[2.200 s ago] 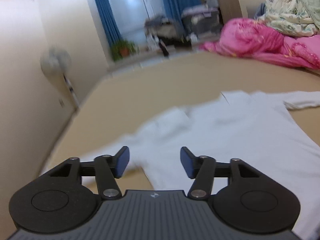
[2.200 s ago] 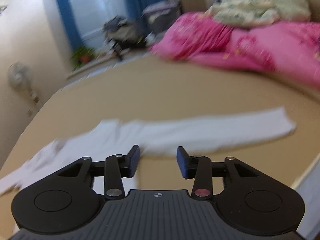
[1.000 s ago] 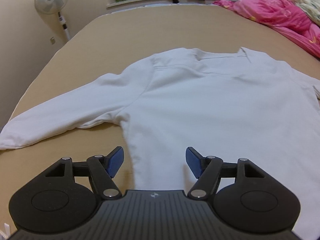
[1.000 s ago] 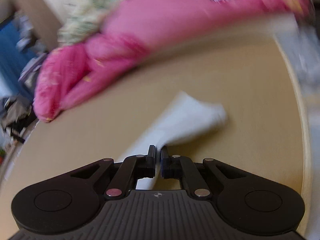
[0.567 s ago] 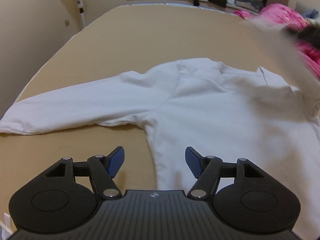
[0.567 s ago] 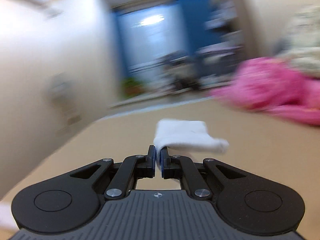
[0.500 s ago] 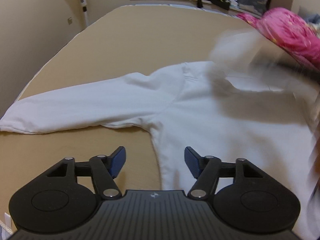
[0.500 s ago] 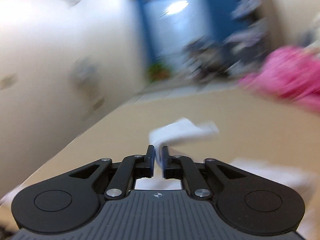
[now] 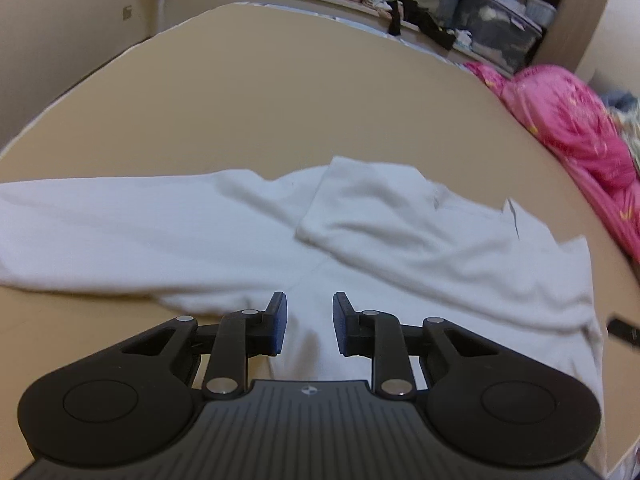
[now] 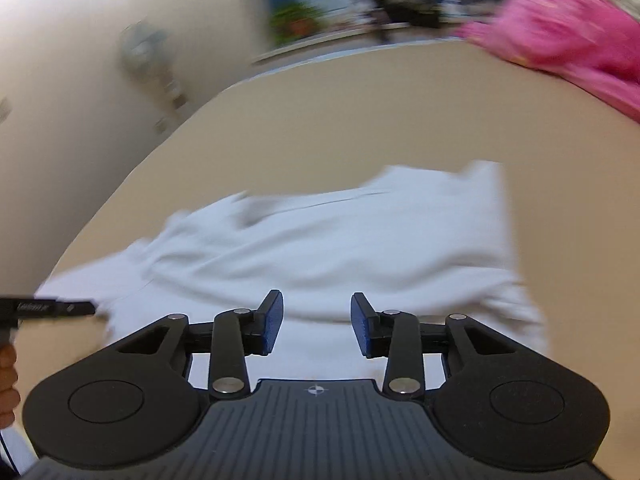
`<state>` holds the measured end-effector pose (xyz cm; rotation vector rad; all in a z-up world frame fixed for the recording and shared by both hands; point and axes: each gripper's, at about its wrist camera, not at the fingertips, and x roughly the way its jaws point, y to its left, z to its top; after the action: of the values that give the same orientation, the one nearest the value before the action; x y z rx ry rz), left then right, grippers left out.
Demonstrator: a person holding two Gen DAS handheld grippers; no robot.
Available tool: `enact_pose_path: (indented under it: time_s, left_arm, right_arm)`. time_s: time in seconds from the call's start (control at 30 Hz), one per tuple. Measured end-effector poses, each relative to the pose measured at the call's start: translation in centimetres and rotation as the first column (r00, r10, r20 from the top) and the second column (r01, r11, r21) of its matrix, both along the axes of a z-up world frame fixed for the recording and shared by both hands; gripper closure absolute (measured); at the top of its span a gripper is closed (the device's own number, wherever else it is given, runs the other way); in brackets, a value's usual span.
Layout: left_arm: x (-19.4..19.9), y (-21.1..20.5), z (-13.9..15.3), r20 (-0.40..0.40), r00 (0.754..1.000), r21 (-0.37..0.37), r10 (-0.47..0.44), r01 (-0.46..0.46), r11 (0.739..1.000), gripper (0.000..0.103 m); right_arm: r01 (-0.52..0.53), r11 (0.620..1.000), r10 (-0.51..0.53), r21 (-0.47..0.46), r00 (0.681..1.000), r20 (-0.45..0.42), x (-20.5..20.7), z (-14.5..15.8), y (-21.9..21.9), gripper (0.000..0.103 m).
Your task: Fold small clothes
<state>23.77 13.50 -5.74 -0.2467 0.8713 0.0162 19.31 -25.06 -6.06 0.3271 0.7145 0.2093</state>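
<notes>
White long-sleeved top [image 9: 360, 248]: spread flat on a tan bed surface [image 9: 320, 92], filling the middle band of the left wrist view and the centre of the right wrist view, where it is blurred.

Left gripper [image 9: 308, 322]: held over the lower part of the garment, near the armpit seam. Its jaws have just been closing; a narrow gap is kept, and only cloth lying below is seen through it. Nothing is pinched.

Right gripper [image 10: 316, 322]: poised above the garment's body, jaws parted and just opened, nothing held between them.

Garment condition: one sleeve [image 9: 100, 232] is stretched out to the left of the frame; the other sleeve [image 9: 372, 204] is laid folded across the chest, its cuff end at centre. Soft creases are noted.

Pink quilt [image 9: 572, 120]: upper right, apart from the garment.
</notes>
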Motion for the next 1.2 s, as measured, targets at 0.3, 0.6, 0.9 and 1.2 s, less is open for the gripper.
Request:
enact_pose_path:
  time_s: [0.3, 0.6, 0.9, 1.2]
  left_arm:
    - [5.2, 1.0, -2.4, 0.029, 0.998, -0.087, 0.055, -0.052, 0.995, 0.069]
    - [8.5, 1.4, -4.7, 0.005, 0.997, -0.108, 0.081, -0.080, 0.991, 0.060]
    - [9.3, -0.3, -4.1, 0.052, 0.997, -0.028, 0.058, -0.057, 0.998, 0.096]
    - [4.4, 0.4, 2.0, 0.043, 0.987, -0.026, 0.155, -0.154, 0.988, 0.096]
  right_arm:
    - [0.236, 0.959, -0.208, 0.159, 0.963, -0.173, 3.6, -5.0, -6.1, 0.063]
    - [0.321, 0.922, -0.257, 0.216, 0.925, -0.279, 5.1, -7.2, -7.1, 0.064]
    - [0.331, 0.924, -0.272, 0.190, 0.921, -0.278, 5.7, -7.2, -6.7, 0.068]
    - [0.374, 0.898, -0.314, 0.232, 0.914, -0.255, 5.2, -5.2, -7.9, 0.100]
